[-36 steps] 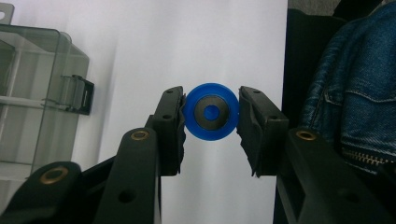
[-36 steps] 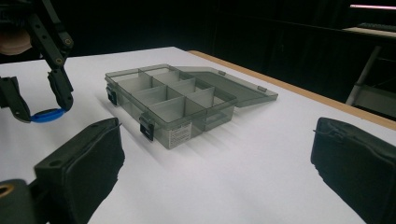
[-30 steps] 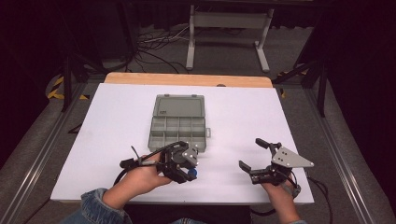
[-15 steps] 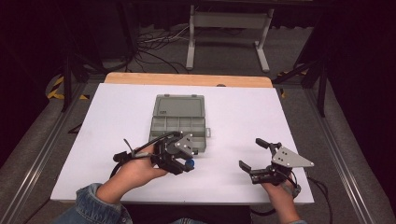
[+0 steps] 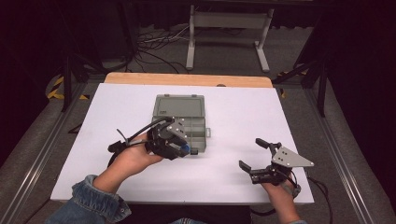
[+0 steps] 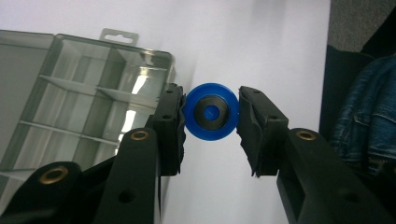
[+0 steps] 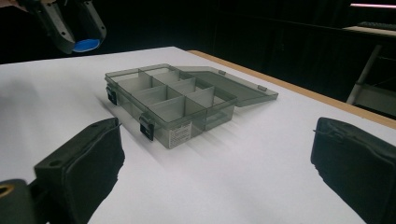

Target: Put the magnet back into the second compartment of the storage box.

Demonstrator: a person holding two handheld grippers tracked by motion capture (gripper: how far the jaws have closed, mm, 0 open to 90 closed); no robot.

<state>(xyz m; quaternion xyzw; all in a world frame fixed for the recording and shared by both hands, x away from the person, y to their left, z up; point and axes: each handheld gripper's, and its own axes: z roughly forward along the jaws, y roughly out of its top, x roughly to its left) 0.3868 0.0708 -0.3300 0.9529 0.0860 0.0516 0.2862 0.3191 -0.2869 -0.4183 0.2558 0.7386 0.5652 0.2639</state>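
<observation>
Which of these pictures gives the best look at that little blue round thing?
The left gripper view: the blue disc faces the camera, pinched between the left gripper jaws, dark ring and blue centre plain. The high view shows a blue speck beside the box; the right gripper view shows a blue sliver.

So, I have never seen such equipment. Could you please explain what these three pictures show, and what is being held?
A person sits at a white table holding a hand tool with two black jaws in each hand. The high view looks down from above. The other two pictures come from small cameras mounted on the tools.

On the table lies a grey plastic organizer box, lid open, its compartments apparently empty.

The left gripper is closed on a round blue disc with a dark ring, beside the box. The right gripper is open, holds nothing, and faces the box.
</observation>
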